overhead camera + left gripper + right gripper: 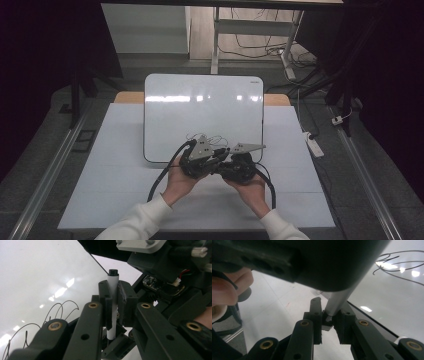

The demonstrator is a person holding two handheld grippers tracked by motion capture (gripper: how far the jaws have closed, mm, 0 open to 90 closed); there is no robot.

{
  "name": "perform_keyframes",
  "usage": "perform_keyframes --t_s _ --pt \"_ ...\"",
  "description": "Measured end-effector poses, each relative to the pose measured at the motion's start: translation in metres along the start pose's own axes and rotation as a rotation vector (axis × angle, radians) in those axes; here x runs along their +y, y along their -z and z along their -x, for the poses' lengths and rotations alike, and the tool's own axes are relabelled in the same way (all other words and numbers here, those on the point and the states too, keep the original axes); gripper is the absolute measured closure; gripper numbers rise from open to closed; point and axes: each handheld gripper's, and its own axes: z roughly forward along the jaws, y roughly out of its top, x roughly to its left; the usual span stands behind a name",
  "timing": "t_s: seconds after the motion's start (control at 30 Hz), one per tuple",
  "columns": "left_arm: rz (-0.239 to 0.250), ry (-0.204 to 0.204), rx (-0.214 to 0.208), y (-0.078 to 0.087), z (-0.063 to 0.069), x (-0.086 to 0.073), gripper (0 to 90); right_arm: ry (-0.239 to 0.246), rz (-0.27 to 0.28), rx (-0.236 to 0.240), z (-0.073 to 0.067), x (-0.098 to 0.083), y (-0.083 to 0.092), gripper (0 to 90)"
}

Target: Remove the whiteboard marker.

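A whiteboard (200,110) lies on the white table (115,170), with thin black scribbles (206,137) near its front edge. Both hands hold the grippers together just over that edge. My left gripper (113,293) is shut on a white marker (113,285) with a black end, gripped across its barrel. My right gripper (328,312) has its jaws closed on the dark end of the same marker (337,302); I cannot tell whether that end is a cap. In the high view the left gripper (216,159) and the right gripper (226,165) nearly touch.
A white power strip (313,145) and cables lie on the floor to the right of the table. A desk frame (216,45) with loose cables stands behind. Metal rails (50,175) run along the floor on both sides.
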Motion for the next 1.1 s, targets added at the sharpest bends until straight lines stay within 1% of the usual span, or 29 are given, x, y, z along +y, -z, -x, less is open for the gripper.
perform_keyframes --t_s 0.03,0.07,0.1,0.13,0.17,0.2,0.23,0.27,0.3,0.33,0.37,0.4,0.43,0.47,0.57,0.6,0.63,0.7,0.77,0.8,0.83,0.87,0.9,0.93,0.97,1.03,1.1 --pt "0.0 0.0 0.0 0.0 0.0 0.0 78.9 0.006 0.006 -0.002 0.0 0.0 0.001 77.4" --pt "0.007 0.019 0.002 0.004 -0.002 0.0 71.8 0.009 0.012 -0.005 0.0 0.0 0.002 77.5" --pt "0.007 0.019 0.002 0.004 -0.002 0.0 64.1 0.012 0.018 -0.006 0.0 0.0 0.003 77.5" --pt "0.005 0.024 0.008 0.007 -0.003 0.0 59.4 0.02 0.027 -0.011 0.001 0.0 0.004 77.5" --pt "0.009 0.031 0.01 0.011 -0.005 -0.002 59.4 0.02 0.027 -0.011 0.001 0.0 0.004 77.5" --pt "0.014 0.042 0.011 0.016 -0.007 -0.004 52.1 0.028 0.05 -0.024 0.002 0.001 0.007 77.6" --pt "0.016 0.053 0.015 0.022 -0.01 -0.006 52.1 0.028 0.05 -0.024 0.002 0.001 0.007 77.6" --pt "0.017 0.079 0.039 0.036 -0.014 -0.013 44.4 0.037 0.076 -0.037 0.004 0.001 0.011 77.6" --pt "0.017 0.079 0.039 0.036 -0.014 -0.013 40.8 0.037 0.076 -0.037 0.004 0.001 0.011 77.6" --pt "0.013 0.089 0.049 0.043 -0.017 -0.018 37.8 0.046 0.105 -0.052 0.007 0.001 0.015 77.6" --pt "0.003 0.105 0.056 0.05 -0.019 -0.025 37.8 0.046 0.105 -0.052 0.007 0.001 0.015 77.6" --pt "-0.007 0.118 0.065 0.058 -0.022 -0.033 34.6 0.061 0.136 -0.063 0.01 0.002 0.02 77.6" --pt "-0.02 0.129 0.071 0.066 -0.024 -0.041 33.8 0.064 0.152 -0.068 0.012 0.003 0.023 77.6" --pt "-0.038 0.141 0.078 0.074 -0.026 -0.051 33.8 0.064 0.152 -0.068 0.012 0.003 0.023 77.6" --pt "-0.092 0.184 0.114 0.097 -0.032 -0.078 30.9 0.081 0.198 -0.075 0.017 0.004 0.03 77.6" --pt "-0.115 0.22 0.125 0.111 -0.035 -0.096 30.2 0.099 0.224 -0.088 0.019 0.004 0.034 77.6" --pt "-0.115 0.22 0.125 0.111 -0.035 -0.096 29.7 0.106 0.237 -0.086 0.02 0.005 0.036 77.6" --pt "-0.134 0.247 0.141 0.121 -0.037 -0.112 28.6 0.124 0.256 -0.095 0.021 0.005 0.039 77.6" --pt "-0.155 0.261 0.163 0.13 -0.04 -0.127 27.2 0.142 0.274 -0.1 0.021 0.006 0.041 77.6" --pt "-0.164 0.277 0.182 0.136 -0.042 -0.139 26.8 0.151 0.282 -0.107 0.021 0.006 0.042 77.6" --pt "-0.164 0.277 0.182 0.136 -0.042 -0.139 26.8 0.159 0.288 -0.114 0.021 0.006 0.042 77.6" --pt "-0.167 0.284 0.187 0.138 -0.043 -0.145 26.7 0.169 0.3 -0.114 0.021 0.007 0.043 77.6" --pt "-0.172 0.287 0.196 0.14 -0.044 -0.15 26.7 0.169 0.3 -0.114 0.021 0.007 0.043 77.6" --pt "-0.179 0.291 0.204 0.141 -0.045 -0.154 26.6 0.185 0.318 -0.122 0.022 0.008 0.044 77.6" --pt "-0.183 0.3 0.207 0.141 -0.048 -0.159 26.3 0.195 0.324 -0.127 0.022 0.008 0.045 77.6" --pt "-0.182 0.302 0.217 0.141 -0.051 -0.16 26.1 0.201 0.329 -0.14 0.023 0.009 0.046 77.6" --pt "-0.187 0.289 0.232 0.142 -0.051 -0.161 26.0 0.201 0.338 -0.144 0.025 0.009 0.046 77.6"
